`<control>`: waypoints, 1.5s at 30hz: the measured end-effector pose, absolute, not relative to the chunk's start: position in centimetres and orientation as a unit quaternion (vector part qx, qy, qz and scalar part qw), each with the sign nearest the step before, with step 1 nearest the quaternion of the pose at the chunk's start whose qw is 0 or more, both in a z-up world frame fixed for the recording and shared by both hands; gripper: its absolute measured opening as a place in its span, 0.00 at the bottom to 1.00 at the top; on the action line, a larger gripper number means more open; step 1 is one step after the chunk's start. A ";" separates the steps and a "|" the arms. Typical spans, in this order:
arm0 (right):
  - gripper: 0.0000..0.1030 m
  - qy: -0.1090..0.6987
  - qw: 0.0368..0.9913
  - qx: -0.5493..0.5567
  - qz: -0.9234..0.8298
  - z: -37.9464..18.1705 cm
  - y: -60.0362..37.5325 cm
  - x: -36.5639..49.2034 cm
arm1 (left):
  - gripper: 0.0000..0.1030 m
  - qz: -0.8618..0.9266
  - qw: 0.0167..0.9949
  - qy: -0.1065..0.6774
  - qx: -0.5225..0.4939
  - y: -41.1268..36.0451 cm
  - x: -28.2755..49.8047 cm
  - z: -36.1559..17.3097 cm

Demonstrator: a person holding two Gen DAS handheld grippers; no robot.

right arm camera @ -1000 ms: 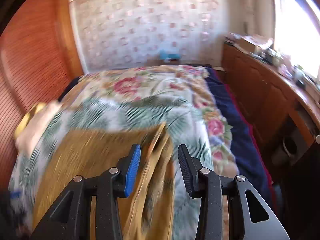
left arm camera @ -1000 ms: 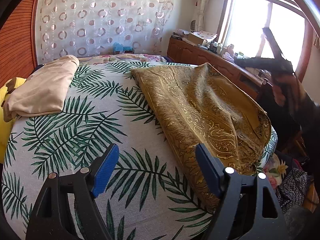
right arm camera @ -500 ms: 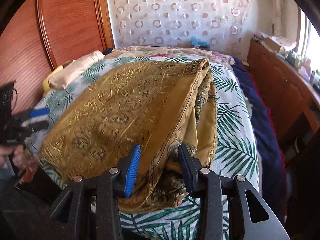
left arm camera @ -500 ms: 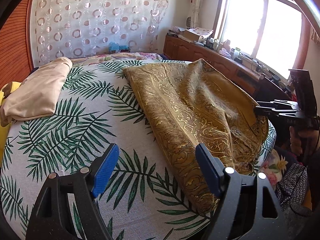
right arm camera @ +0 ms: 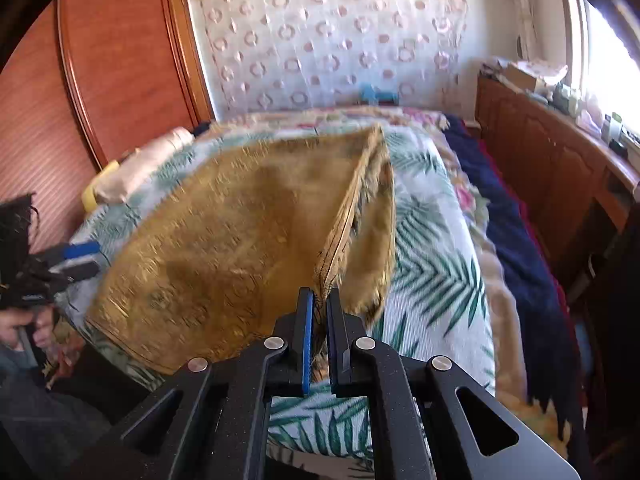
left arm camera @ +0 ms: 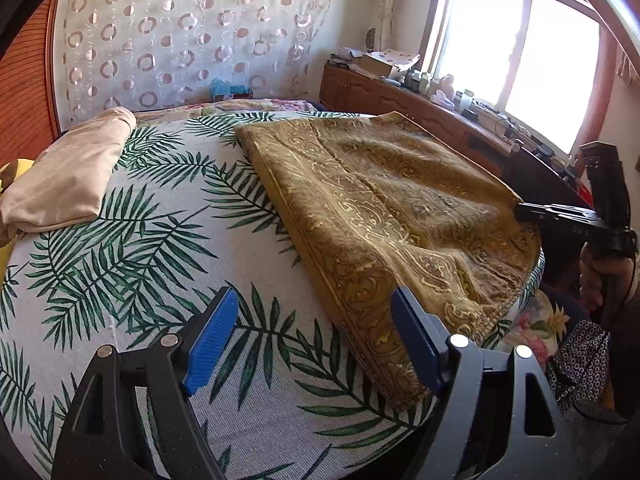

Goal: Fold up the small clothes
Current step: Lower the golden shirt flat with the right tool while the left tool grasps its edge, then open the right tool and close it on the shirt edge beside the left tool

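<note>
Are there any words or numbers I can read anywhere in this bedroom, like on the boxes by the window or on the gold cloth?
None can be read.
Cardboard boxes and papers on the brown wooden cabinet: any print too small and blurred.
Small bottles and jars on the windowsill: labels too small.
Gold paisley patterned cloth: only swirls, no letters.
White bedspread with green palm leaves: no words.
Black right gripper: no marking legible.
</note>
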State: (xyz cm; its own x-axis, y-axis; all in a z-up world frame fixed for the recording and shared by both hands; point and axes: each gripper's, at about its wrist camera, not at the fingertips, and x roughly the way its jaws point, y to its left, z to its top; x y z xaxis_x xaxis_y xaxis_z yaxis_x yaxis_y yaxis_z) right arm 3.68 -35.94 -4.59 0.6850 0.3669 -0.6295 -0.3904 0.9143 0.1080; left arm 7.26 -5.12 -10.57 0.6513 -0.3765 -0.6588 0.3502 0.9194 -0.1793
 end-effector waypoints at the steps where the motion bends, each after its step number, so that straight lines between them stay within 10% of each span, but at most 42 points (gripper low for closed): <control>1: 0.06 0.343 0.917 -0.015 0.204 -5.0 -35.9 3.7 | 0.77 -0.200 0.908 0.368 -0.017 -5.2 7.2 -10.7; 8: 0.07 0.344 0.919 -0.005 0.191 -5.4 -35.3 4.2 | 0.77 -0.199 0.906 0.373 -0.014 -5.6 7.1 -11.2; 13: 0.39 0.354 0.921 -0.015 0.159 -5.7 -35.3 5.0 | 0.77 -0.205 0.902 0.379 -0.011 -6.2 7.0 -11.5; 18: 0.46 0.359 0.921 -0.006 0.152 -5.7 -35.4 5.2 | 0.77 -0.215 0.898 0.385 -0.013 -6.7 6.8 -11.7; 29: 0.60 0.322 0.931 -0.017 0.170 -4.0 -34.8 3.6 | 0.44 -0.263 0.878 0.399 -0.028 -7.5 5.6 -12.0; 34: 0.69 0.298 0.937 -0.026 0.180 -3.0 -34.2 2.6 | 0.07 -0.271 0.876 0.399 -0.017 -8.1 5.1 -11.7; 45: 0.73 0.296 0.918 -0.038 0.263 -3.1 -31.3 0.8 | 0.05 -0.303 0.901 0.311 -0.012 -9.6 6.4 -3.9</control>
